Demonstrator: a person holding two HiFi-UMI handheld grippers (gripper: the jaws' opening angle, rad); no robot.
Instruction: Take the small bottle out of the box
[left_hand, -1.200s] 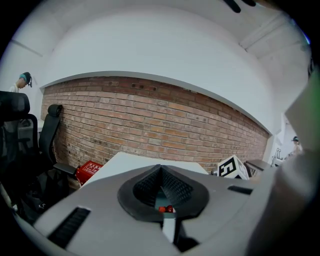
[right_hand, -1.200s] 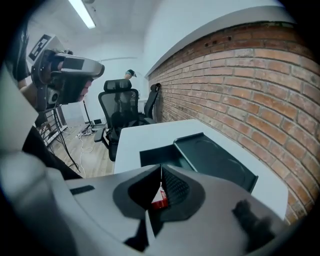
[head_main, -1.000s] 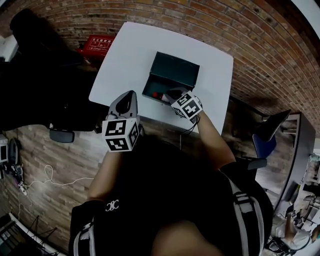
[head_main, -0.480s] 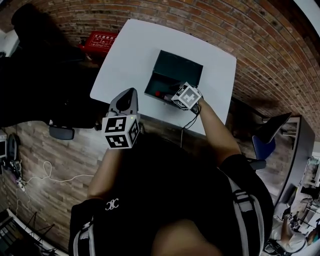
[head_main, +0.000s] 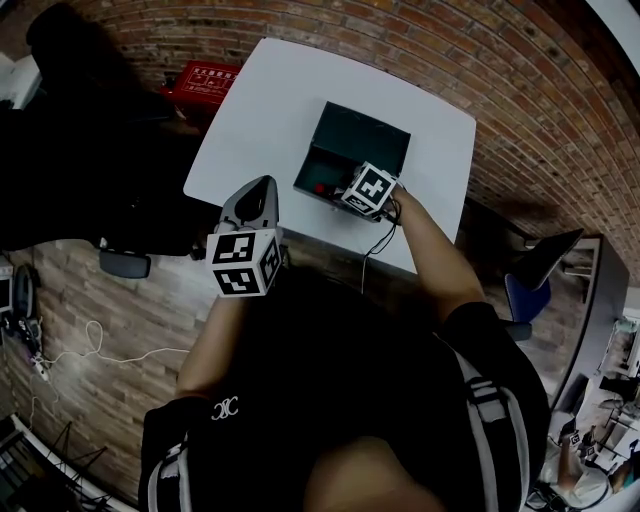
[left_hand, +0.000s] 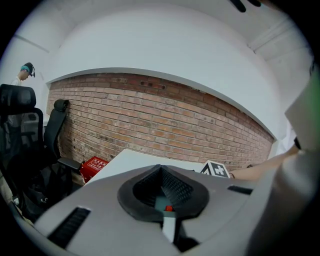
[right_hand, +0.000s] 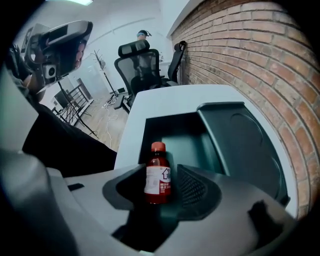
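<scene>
A person leans over a white bench (head_main: 260, 110) with a gripper in each hand. The right gripper (right_hand: 160, 167) is tipped steeply down into an open dark green box (head_main: 345, 140). Only the right gripper view shows the detail. The small bottle (right_hand: 158, 176) is red with a red cap and a white label, and it stands upright inside the box, close to the near wall and between jaws that have just been opening. The jaws now stand apart, with a clear gap on the bottle's right side. The box's lid (right_hand: 245, 140) leans back towards the brick wall (left_hand: 150, 120). From the head view the bottle is no more than a red speck, and the right gripper's marker cube (head_main: 373, 190) covers its jaws. The left gripper (left_hand: 161, 172) hangs short of the bench's near edge, pointing slightly down. Its own view shows its jaws closed together with nothing between them, and the bench beyond them is mostly hidden by the gripper's grey body. That view also catches a corner of the right gripper's cube and a red case (left_hand: 92, 167) on the floor by the wall. The print on the bottle's label is too small to read. Black office chairs (right_hand: 137, 65) and a distant person (right_hand: 144, 34) fill the room behind.
</scene>
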